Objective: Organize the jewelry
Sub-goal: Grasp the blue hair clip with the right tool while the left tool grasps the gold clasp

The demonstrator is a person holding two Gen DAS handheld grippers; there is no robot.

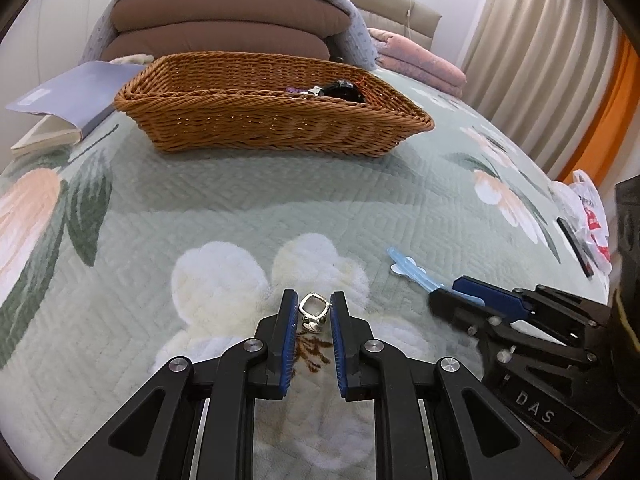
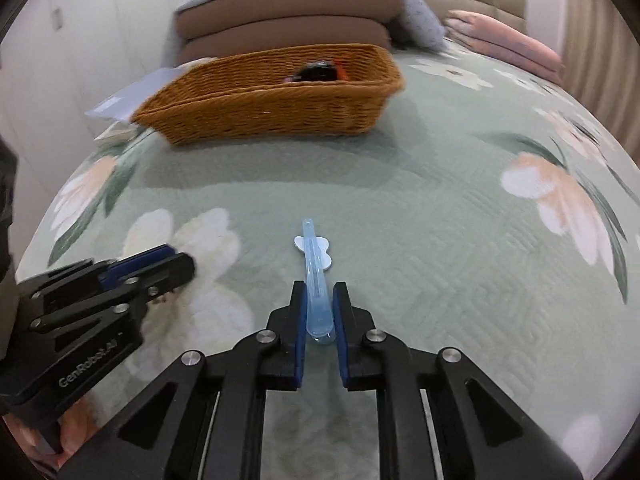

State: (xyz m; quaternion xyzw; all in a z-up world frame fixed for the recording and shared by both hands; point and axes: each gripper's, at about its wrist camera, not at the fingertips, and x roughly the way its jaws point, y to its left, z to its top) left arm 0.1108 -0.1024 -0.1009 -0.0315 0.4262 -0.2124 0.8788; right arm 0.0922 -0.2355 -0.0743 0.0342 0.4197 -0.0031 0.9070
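A silver ring point(image 1: 314, 312) sits between the fingertips of my left gripper point(image 1: 315, 307), whose pads touch both its sides, low over the bed. A light blue hair clip point(image 2: 316, 276) lies on the green quilt, its near end between the pads of my right gripper point(image 2: 319, 300), which close on it. The clip also shows in the left wrist view point(image 1: 412, 269). A brown wicker basket point(image 1: 256, 120) stands further back on the bed and holds a black watch point(image 1: 342, 90) and small items. The basket also shows in the right wrist view point(image 2: 276, 108).
A blue book point(image 1: 60, 100) lies left of the basket. Brown cushions point(image 1: 224, 28) and pink folded bedding point(image 1: 420, 60) are behind it. A plastic bag point(image 1: 592, 216) and a dark flat object point(image 1: 576, 246) lie at the bed's right edge. Curtains hang at the right.
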